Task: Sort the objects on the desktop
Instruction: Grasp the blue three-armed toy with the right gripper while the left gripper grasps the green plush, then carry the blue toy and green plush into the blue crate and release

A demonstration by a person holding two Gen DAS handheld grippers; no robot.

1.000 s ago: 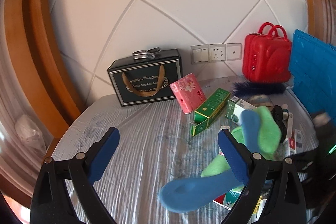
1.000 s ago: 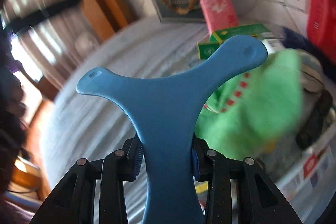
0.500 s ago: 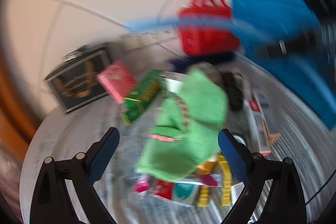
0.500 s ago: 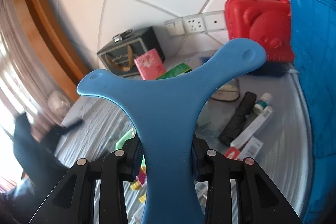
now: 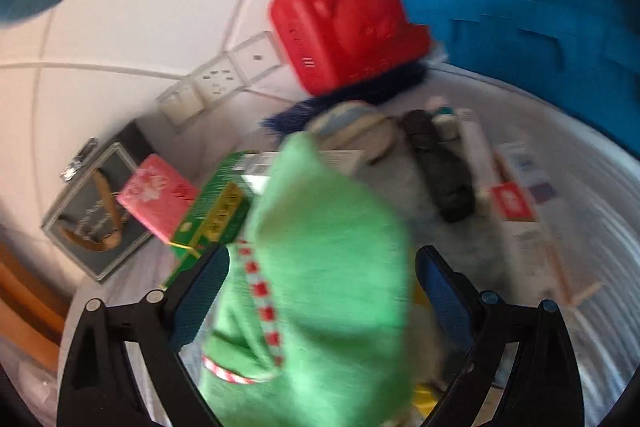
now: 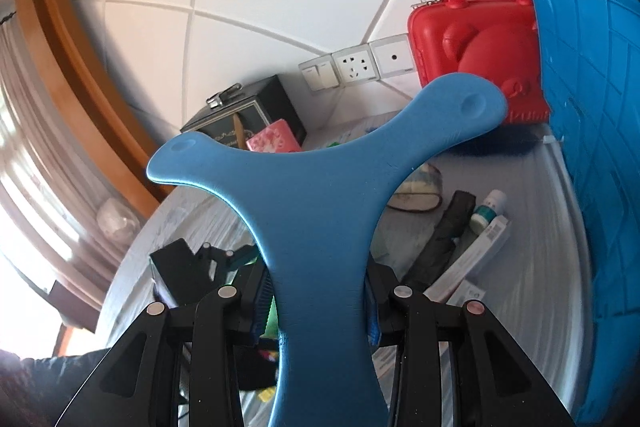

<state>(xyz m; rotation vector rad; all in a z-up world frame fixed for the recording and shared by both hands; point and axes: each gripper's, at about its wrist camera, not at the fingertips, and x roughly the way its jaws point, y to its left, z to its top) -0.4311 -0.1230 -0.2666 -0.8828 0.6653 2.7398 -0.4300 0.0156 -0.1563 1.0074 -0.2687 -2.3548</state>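
Left wrist view: the left gripper (image 5: pixel 322 275) has its jaws spread wide, with a green cloth (image 5: pixel 320 267) bunched between them, though neither pad looks pressed into it (motion blur makes contact hard to judge). Behind the cloth lie a green box (image 5: pixel 212 215), a pink packet (image 5: pixel 158 197) and a dark gift box (image 5: pixel 94 215) toward the far left edge of the desk (image 5: pixel 580 219). A black folded umbrella (image 5: pixel 440 171) lies toward the right, a red case (image 5: pixel 344 23) stands at the far edge by the wall, and a blue crate (image 5: pixel 540 27) rises along the right side.

Right wrist view: the right gripper (image 6: pixel 318 303) has its jaws narrowed onto the stem of a blue three-armed foam piece (image 6: pixel 316 195), held clear above the desk. The umbrella, a toothpaste tube (image 6: pixel 486 211) and its carton lie below, near the right edge beside the crate.

To do this step well, I would settle the left gripper squarely over the cloth's thickest fold before closing, so that only fabric is pinched and the boxes beneath stay put. The foam piece should stay high and out of that path.
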